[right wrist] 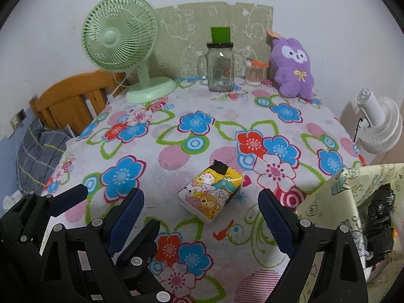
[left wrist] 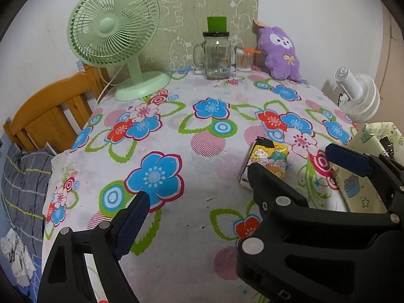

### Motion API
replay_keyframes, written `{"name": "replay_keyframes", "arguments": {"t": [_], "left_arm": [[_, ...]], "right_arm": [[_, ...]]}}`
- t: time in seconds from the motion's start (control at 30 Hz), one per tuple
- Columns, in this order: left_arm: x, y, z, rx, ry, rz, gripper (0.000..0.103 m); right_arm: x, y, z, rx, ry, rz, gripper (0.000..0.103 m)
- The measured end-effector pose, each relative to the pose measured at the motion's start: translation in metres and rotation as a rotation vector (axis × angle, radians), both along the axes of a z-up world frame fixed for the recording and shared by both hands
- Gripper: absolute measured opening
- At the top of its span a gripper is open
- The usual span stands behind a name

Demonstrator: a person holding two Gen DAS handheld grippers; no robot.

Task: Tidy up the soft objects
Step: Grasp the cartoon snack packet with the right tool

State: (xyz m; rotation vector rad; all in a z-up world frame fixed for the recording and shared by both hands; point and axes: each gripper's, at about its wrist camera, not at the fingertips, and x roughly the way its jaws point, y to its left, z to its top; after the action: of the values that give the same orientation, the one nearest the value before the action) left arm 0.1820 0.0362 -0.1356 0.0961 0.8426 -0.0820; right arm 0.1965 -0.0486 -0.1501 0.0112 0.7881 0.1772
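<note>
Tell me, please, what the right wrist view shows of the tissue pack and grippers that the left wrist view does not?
Right wrist only: the whole tissue pack unobstructed, framed by the open right gripper.
Left wrist only: the right gripper crossing in front of the pack, hiding part of it.
Both: the purple plush, green fan and glass jar at the back.

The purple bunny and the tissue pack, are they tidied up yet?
Not yet. Nothing looks put away: the bunny sits at the table's back edge by the wall, and the tissue pack lies on the tablecloth. Both grippers, left and right, are open and empty. Everything is still left.
</note>
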Motion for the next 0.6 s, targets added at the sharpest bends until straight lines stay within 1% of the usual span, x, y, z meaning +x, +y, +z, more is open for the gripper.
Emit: {"name": "replay_keyframes", "arguments": {"t": [0.33, 0.6], "left_arm": [[0.019, -0.002, -0.022, 0.007, 0.047, 0.005, 0.089], [0.033, 0.0, -0.039, 0.004, 0.09, 0.023, 0.088]], "right_arm": [[0.021, -0.002, -0.024, 0.005, 0.051, -0.013, 0.094], [0.038, 0.001, -0.043, -0.019, 0.09, -0.02, 0.094]]}}
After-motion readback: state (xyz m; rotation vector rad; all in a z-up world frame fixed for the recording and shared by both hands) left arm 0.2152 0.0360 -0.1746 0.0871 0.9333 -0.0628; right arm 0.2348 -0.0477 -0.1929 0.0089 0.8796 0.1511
